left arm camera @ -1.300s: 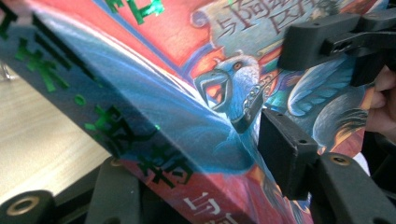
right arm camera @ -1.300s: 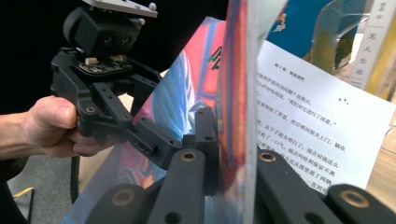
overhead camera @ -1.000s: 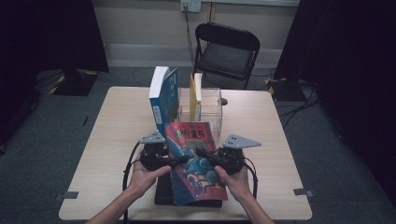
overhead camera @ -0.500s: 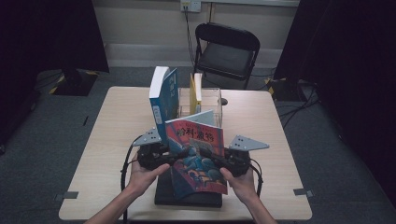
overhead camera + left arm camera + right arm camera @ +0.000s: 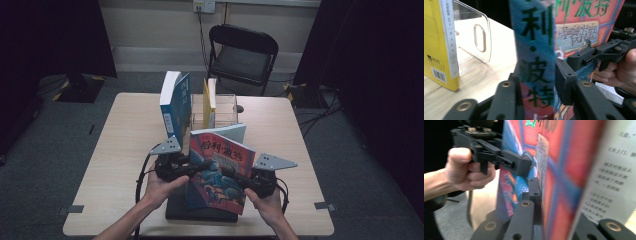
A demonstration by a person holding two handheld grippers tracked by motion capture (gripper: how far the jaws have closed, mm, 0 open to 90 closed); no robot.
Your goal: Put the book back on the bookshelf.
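A: Status check. Your red and blue book (image 5: 220, 172) is off the table (image 5: 125, 165), tilted up on edge, cover toward you. It hangs just in front of the clear rack (image 5: 222, 107), above the dark slab (image 5: 200, 212) at the near edge.

B: And the grip?

A: Two-handed. Your left gripper (image 5: 192, 167) has just been closing, and in the left gripper view its jaws now pinch the book's spine (image 5: 537, 62) between them. Your right gripper (image 5: 240, 180) is clamped on the book's other edge; in the right gripper view the cover and pages sit between its jaws, squeezed as far as the book lets them go.

B: So what counts as done?

A: Judging from how things lie: pickup done, book raised nearly upright. Not yet done: getting it into the rack.

B: What is already at the rack?

A: A thin yellow book (image 5: 210, 102) stands upright inside it. A thick blue book (image 5: 172, 105) stands upright just left of the rack; I cannot tell whether it sits inside or only leans on the outer wall. The open part of the rack looks to be right of the yellow book.

B: What is left, then?

A: My reading: carry your book forward to the rack, square it upright, lower it beside the yellow one, then let go with both hands. The black chair (image 5: 242, 55) beyond the rack plays no part.
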